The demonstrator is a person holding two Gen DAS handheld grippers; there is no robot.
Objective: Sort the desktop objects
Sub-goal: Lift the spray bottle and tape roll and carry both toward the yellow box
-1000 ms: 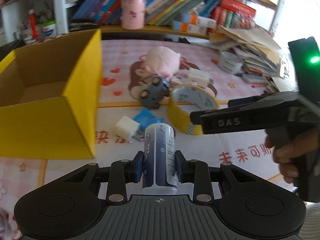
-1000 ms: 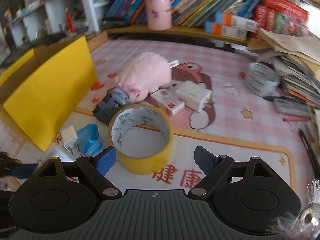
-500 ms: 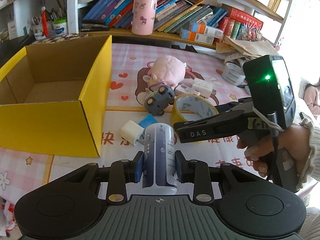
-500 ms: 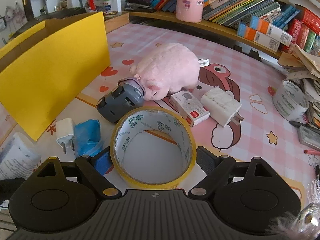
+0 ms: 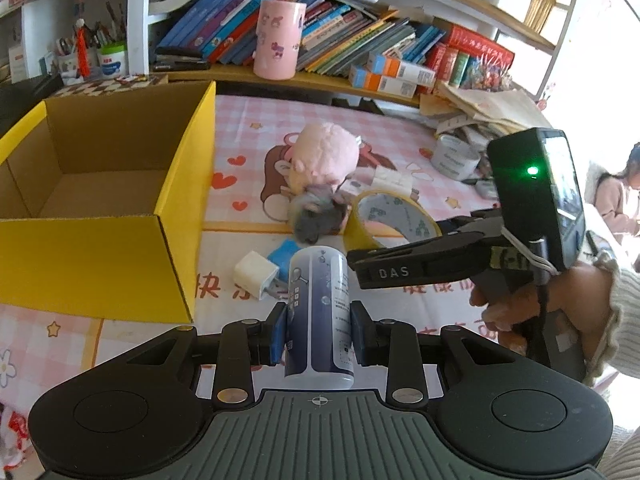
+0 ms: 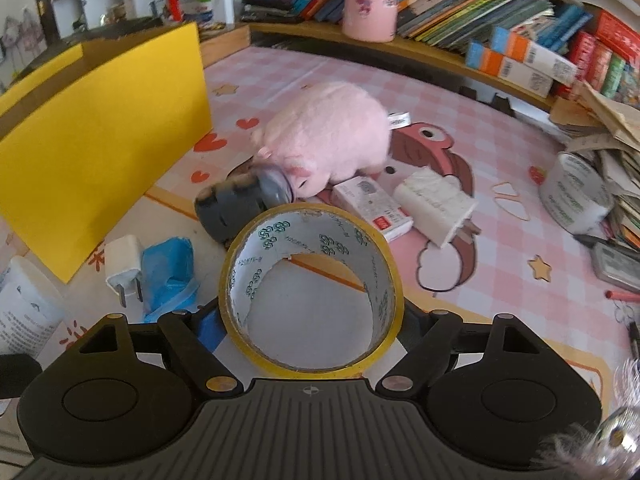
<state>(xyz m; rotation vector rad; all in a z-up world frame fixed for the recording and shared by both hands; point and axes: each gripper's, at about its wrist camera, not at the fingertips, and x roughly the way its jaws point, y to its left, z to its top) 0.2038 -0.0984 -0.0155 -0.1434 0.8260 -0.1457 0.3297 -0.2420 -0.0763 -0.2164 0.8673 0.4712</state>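
So the left gripper (image 5: 319, 334) is clamped onto a white-and-blue cylindrical bottle (image 5: 318, 312), pads pressing both its sides, held up off the table just right of the yellow cardboard box (image 5: 100, 264). The box is open on top and I can only see bare cardboard inside.

The right gripper (image 6: 311, 320) has its fingers on either side of a yellow tape roll (image 6: 310, 288), which sits tilted between them. The pads look right up against the roll, so I'd call it gripped, though the contact points are mostly hidden behind the roll.

Everything else sits to the right of the box on the pink checkered tablecloth (image 6: 500, 264): a small white charger (image 6: 125, 270) and a crumpled blue bag (image 6: 168, 270) closest to its corner, then a grey toy car (image 6: 236, 206) touching a pink plush pig (image 6: 328, 136). Further right are a small white-and-red carton (image 6: 372, 208), a bigger white plug adapter (image 6: 436, 208), and a grey tape roll (image 6: 572, 196) well away by the paper pile.
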